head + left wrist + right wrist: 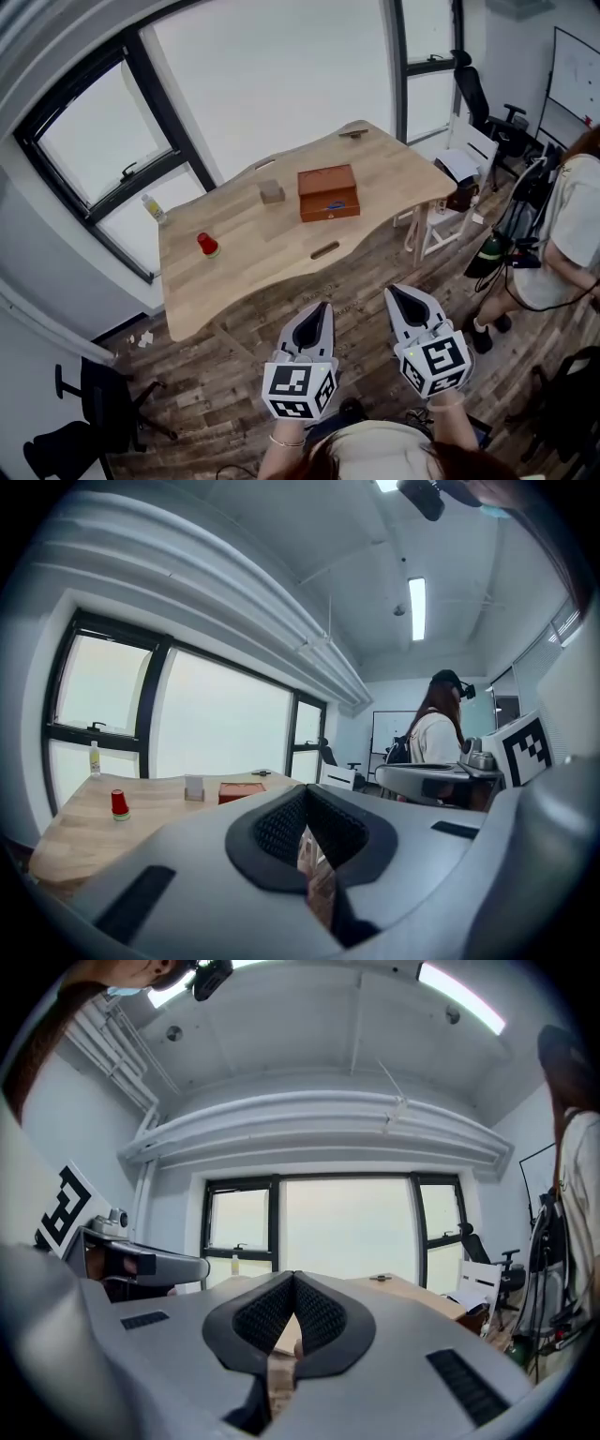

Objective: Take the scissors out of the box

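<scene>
table (244,253): pale wood planks, smooth top, wavy front edge. It sits under the big windows (272,75) on a dark plank-pattern floor (234,375).

left gripper (323,307): grey plastic shell with black ribbed pads that taper to a point, and a marker cube at the back. The jaws are closed tip to tip with nothing between them. It's held low over the floor, short of the table's near edge.

right gripper (395,292): same build as the left one, jaws pressed together and empty too. It's just beside the left one and also pointing toward the table.

box (328,192): reddish-brown, rectangular, looks like wood, sitting flat on the table right of centre. It's well apart from both grippers, past the near edge and roughly in line with the left gripper's nose in the head view.

scissors: only a small blue bit (335,204) shows on the front half of the box — too small to tell if that's them. Either way it's nowhere near the closed jaws.

block (272,192): small, greyish-tan, boxy, just left of the box and not touching it.

red piece (207,245): small, glossy and cup-shaped, toward the table's left side.

dark slot (324,250): narrow oval near the front edge — can't tell whether it's a cutout or an object.
</scene>
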### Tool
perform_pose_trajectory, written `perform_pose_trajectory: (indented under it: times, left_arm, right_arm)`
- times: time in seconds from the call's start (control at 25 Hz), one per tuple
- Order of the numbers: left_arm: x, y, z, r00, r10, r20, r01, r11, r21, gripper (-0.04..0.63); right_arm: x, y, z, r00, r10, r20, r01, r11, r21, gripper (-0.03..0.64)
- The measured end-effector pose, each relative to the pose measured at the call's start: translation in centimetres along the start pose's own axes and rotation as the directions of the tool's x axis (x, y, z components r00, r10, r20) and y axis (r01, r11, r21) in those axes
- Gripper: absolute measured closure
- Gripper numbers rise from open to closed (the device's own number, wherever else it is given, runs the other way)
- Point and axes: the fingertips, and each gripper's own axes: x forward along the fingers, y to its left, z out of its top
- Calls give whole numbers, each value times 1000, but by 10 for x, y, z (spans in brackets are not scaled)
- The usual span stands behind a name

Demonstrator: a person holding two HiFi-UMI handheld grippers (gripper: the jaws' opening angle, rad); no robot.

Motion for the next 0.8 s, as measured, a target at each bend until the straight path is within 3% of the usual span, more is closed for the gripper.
perform_pose_trajectory:
  times: [0.32, 0.8]
  left_arm:
    - [5, 28, -9, 998, -61, -28, 61, 998, -1, 577]
    - [25, 45, -18, 994, -93, -50, 91, 995, -28, 577]
  right_arm:
    - [30, 12, 0, 999, -50, -6, 50, 999, -15, 591]
    - [58, 14, -8, 998, -67, -13, 66, 995, -81, 589]
